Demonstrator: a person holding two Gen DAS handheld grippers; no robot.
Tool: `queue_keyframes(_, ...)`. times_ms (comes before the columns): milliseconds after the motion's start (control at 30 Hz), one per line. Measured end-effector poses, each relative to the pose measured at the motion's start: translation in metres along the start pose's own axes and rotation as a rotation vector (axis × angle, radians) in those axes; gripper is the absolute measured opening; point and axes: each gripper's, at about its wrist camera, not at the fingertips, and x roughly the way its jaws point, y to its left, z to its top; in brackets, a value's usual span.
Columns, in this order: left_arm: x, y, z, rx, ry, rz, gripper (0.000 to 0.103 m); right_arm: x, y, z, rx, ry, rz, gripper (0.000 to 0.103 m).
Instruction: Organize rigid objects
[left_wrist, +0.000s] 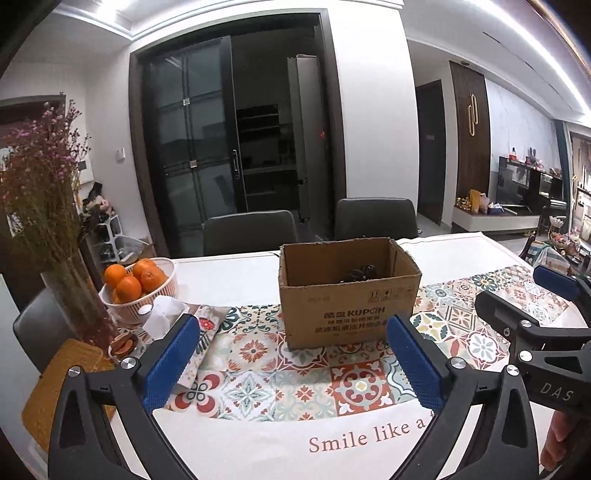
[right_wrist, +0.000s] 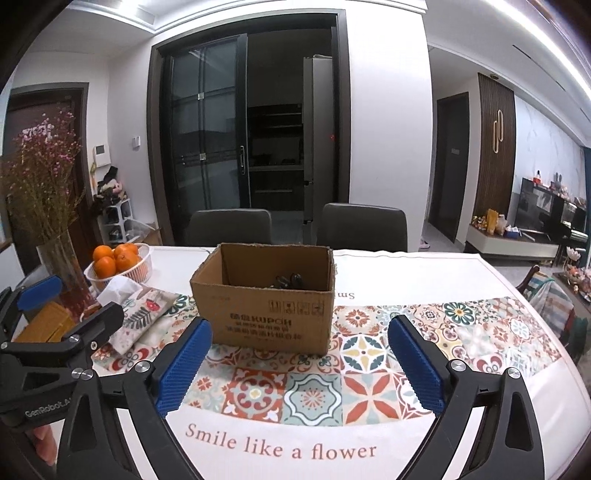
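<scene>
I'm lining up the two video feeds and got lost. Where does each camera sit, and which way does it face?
Left wrist: on the left tool, facing across the table at the cardboard box; its own open blue fingers show, with the right tool at the right edge.
Right wrist: on the right tool, facing the same box; the left tool shows at the left edge.
Shared: box, oranges, patterned runner, two chairs.

The tablecloth (right_wrist: 461, 424) read "Smile like a flower" at six o'clock. The cardboard box (right_wrist: 266, 314) bore "KUPOH" beside Chinese characters too small to read. The left gripper (right_wrist: 51, 325), at nine o'clock, carried "GenRobot.A"; the right gripper (left_wrist: 524, 299), at four o'clock, "DAS".
</scene>
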Motion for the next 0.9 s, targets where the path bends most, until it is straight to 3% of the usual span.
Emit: queue_keyframes(900, -0.017, 0.003, -0.025, -0.013, 0.003, 0.045, 0.103, -0.024, 0.002, -0.02, 0.01, -0.031, -0.05, 0.101)
